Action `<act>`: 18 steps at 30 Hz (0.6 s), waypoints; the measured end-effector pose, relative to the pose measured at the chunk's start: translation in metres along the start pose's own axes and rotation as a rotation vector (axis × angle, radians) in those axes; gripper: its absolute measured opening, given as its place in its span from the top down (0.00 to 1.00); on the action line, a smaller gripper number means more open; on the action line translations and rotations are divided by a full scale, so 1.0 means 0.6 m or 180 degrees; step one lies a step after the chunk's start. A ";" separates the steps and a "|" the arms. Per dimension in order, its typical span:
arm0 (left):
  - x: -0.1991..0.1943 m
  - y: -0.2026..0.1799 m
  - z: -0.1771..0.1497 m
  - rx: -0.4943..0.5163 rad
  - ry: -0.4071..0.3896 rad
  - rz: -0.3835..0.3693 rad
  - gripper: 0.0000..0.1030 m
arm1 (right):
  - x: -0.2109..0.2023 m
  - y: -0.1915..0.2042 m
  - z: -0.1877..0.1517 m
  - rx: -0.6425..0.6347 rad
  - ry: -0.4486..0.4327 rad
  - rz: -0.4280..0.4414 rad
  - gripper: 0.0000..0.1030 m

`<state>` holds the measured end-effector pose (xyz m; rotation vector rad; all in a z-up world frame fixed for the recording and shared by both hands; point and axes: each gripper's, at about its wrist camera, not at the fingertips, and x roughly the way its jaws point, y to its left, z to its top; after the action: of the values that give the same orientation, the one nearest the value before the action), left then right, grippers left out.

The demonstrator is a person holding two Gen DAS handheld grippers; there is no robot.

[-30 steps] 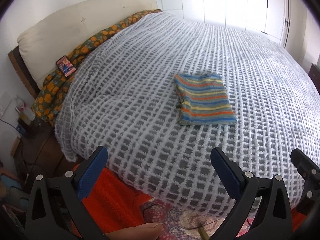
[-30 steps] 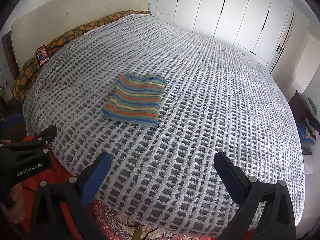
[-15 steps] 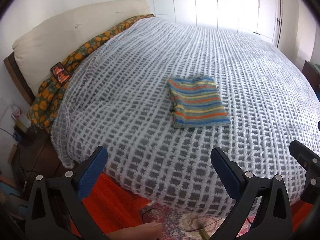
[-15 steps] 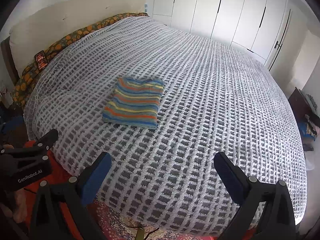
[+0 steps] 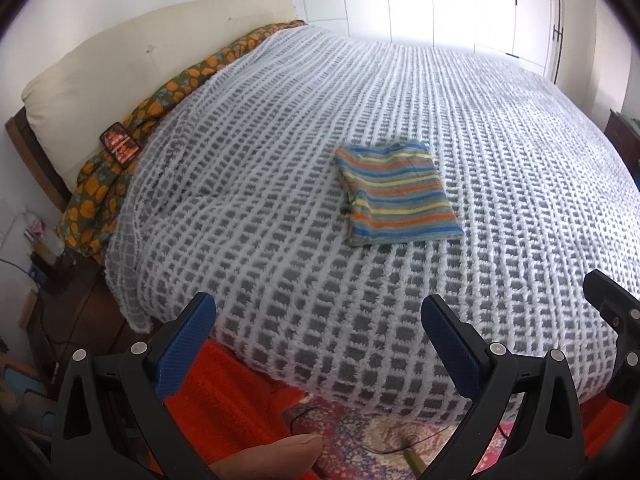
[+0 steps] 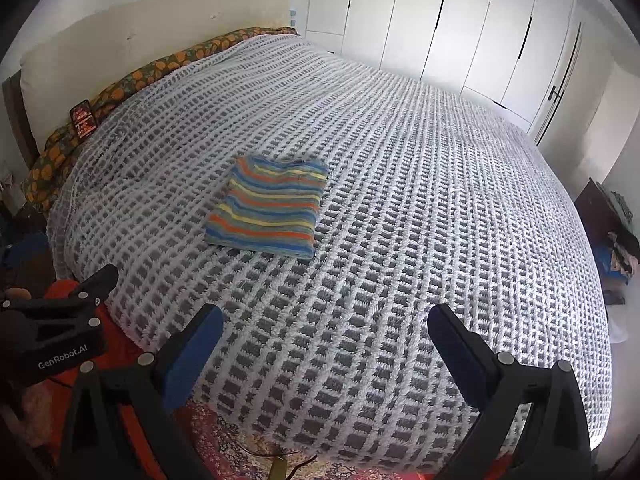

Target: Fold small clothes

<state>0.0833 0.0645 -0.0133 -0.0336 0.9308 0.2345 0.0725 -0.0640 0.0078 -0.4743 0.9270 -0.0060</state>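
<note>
A small striped garment [image 5: 396, 194], with blue, orange, yellow and green stripes, lies folded into a flat rectangle near the middle of the bed; it also shows in the right wrist view [image 6: 269, 209]. My left gripper [image 5: 316, 334] is open and empty, held off the near edge of the bed, well short of the garment. My right gripper [image 6: 326, 340] is open and empty too, over the near edge of the bed. The right gripper's side [image 5: 616, 320] shows at the right of the left wrist view, and the left gripper [image 6: 60, 320] shows at the left of the right wrist view.
The bed has a white and grey knitted blanket [image 5: 280, 184] over it. A cream headboard [image 5: 140, 64] and an orange-patterned sheet [image 5: 120, 168] with a phone [image 5: 119, 145] run along the left. White wardrobe doors [image 6: 460, 28] stand behind. A nightstand [image 5: 60, 300] stands left, a red rug [image 5: 224, 396] below.
Both grippers have drawn back and away from the bed a little, so the garment looks smaller and farther off. The garment has not moved. Both grippers stay open.
</note>
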 end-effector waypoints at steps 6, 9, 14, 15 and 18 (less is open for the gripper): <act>0.001 -0.005 0.000 0.0055 0.0022 0.0026 0.01 | 0.000 0.001 0.000 0.0000 0.0004 -0.0001 0.02; 0.003 -0.006 -0.001 0.0066 0.0042 0.0024 0.01 | 0.001 0.000 -0.003 -0.0003 0.0015 0.0005 0.02; 0.000 -0.008 0.001 0.0071 0.0036 0.0019 0.01 | 0.001 -0.001 -0.003 0.0002 0.0016 0.0019 0.02; -0.001 -0.008 0.001 0.0073 0.0032 0.0017 0.01 | 0.001 -0.002 -0.004 0.0002 0.0015 0.0024 0.02; -0.006 -0.010 0.003 0.0084 0.0016 0.0009 0.01 | -0.001 -0.001 -0.004 -0.0004 0.0012 0.0045 0.02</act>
<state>0.0841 0.0582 -0.0100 -0.0085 0.9388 0.2247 0.0704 -0.0654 0.0074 -0.4691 0.9342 0.0064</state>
